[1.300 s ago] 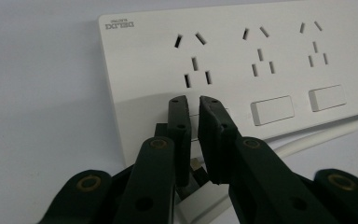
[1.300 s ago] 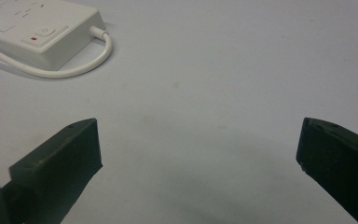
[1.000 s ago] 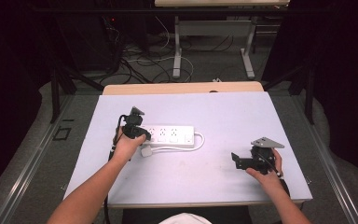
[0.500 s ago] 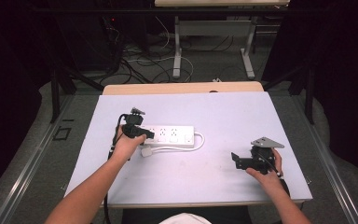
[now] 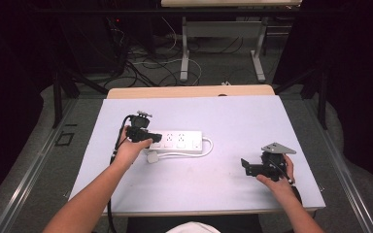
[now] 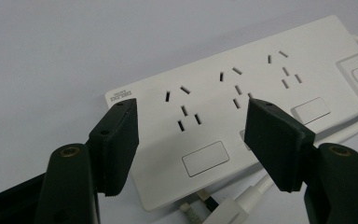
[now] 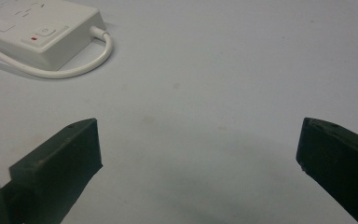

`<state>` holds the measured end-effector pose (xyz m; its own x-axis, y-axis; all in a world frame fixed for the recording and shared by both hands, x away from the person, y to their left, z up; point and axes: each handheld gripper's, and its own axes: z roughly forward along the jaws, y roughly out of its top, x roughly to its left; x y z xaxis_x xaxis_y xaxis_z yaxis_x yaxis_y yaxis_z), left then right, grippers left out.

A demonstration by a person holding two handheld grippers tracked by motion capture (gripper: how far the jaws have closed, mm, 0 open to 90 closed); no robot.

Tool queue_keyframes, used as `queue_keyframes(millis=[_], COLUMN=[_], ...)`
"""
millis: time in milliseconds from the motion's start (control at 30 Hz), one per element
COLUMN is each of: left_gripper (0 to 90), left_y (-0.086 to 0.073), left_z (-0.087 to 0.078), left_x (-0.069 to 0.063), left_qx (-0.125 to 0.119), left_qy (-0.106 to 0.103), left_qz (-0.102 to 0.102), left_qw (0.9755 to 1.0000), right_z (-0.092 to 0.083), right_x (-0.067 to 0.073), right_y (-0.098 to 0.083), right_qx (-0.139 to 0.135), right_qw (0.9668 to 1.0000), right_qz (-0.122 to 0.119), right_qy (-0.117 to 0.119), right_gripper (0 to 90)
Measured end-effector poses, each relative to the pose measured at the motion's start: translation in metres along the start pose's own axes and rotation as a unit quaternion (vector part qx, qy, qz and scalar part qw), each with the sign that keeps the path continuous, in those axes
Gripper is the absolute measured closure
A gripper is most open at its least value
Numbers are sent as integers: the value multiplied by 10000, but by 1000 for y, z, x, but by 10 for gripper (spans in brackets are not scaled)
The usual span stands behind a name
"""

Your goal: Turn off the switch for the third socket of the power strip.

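The left gripper (image 6: 189, 140) hovers with jaws parted over the left end of the white power strip (image 6: 242, 93), which lies left of centre on the pale table (image 5: 233, 126). Its cable (image 5: 184, 154) loops along the near side to a plug (image 5: 153, 157). The right gripper (image 7: 198, 154), jaws wide and empty, sits near the table's near right.

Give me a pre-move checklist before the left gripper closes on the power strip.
1. Left gripper open: ok, jaws spread.
2. Left jaws bracket the power strip: not ok; both pads sit over its top face.
3. Plug clear of the jaws: cannot tell; it lies close below them.
4. Cord untangled: ok, one loose loop.
5. Right gripper out of the way: ok, open over bare table.
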<state>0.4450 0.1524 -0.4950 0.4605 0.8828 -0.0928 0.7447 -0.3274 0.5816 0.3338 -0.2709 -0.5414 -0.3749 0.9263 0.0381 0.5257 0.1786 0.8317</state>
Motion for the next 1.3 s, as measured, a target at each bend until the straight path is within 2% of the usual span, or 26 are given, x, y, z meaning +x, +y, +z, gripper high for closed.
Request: queue_keyframes(millis=[67, 200, 433, 567, 700, 833, 1000, 1133, 1300], left_gripper=[330, 300, 294, 234, 166, 144, 16, 1, 1], left_y=[1, 2, 4, 4, 3, 2, 0, -3, -10], left_z=[-2, -5, -13, -17, -20, -24, -30, -36, -45], left_x=[1, -1, -5, -9, -12, -15, -17, -16, -12], left_qx=[-53, -152, -272, -406, -467, -532, -643, -730, -993], left_qy=[-62, -4, -61, -135, -320, -344, -459, -512, -564], left_qz=[118, 363, 546, 506, 502, 463, 408, 409, 317], left_qw=[9999, 9992, 9981, 9978, 9971, 9969, 9960, 9952, 9930], right_z=[0, 0, 0, 0, 0, 0, 0, 0, 0], right_x=[0, 1, 0, 1, 1, 1, 1, 1, 1], right_y=[0, 0, 0, 0, 0, 0, 0, 0, 0], right_qx=[-4, 2, 3, 1, 2, -8, -4, -6, -4], right_qw=[10000, 10000, 10000, 10000, 10000, 10000, 10000, 10000, 10000], right_qz=[7, 18, -10, 17, 21, 20, 19, 22, 19], right_qy=[6, 26, 14, 31, 28, 39, 35, 40, 39], right_gripper=[0, 0, 0, 0, 0, 0, 0, 0, 0])
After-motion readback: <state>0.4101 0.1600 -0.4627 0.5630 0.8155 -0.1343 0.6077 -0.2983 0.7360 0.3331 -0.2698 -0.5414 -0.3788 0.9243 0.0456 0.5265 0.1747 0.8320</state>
